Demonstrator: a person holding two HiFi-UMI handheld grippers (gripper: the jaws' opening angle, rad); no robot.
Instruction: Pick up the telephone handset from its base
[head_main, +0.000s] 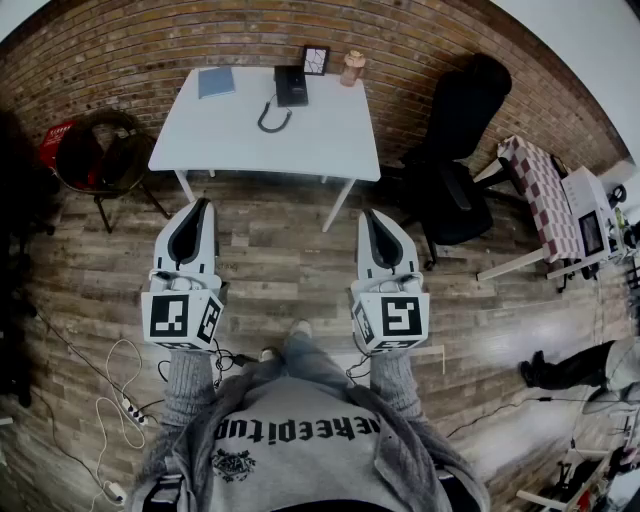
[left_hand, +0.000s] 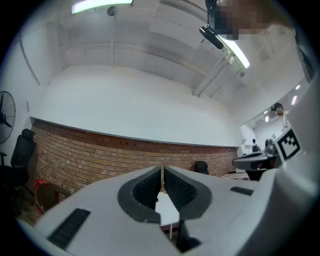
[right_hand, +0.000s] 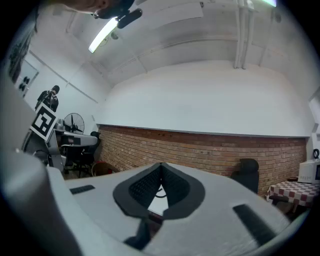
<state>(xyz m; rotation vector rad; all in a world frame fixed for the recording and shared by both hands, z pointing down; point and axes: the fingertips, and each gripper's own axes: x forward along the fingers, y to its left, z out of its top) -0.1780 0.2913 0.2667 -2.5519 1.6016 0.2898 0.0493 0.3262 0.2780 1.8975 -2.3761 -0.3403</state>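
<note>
In the head view a black telephone (head_main: 291, 85) sits at the back of a white table (head_main: 320, 140) against the brick wall, its handset resting on the base. Its curled cord (head_main: 272, 119) lies in front of it. My left gripper (head_main: 205, 204) and right gripper (head_main: 367, 215) are held side by side over the wooden floor, well short of the table. Both point toward it. Both are shut with nothing between the pads. In the left gripper view the left gripper (left_hand: 162, 170) frames a strip of the table (left_hand: 168, 212). The right gripper (right_hand: 160, 168) appears the same way in the right gripper view.
On the table are also a blue notebook (head_main: 215, 81), a small picture frame (head_main: 315, 60) and a pinkish jar (head_main: 352, 68). A black office chair (head_main: 455, 150) stands right of the table, a round chair (head_main: 100, 150) to its left. Cables and a power strip (head_main: 128, 410) lie on the floor.
</note>
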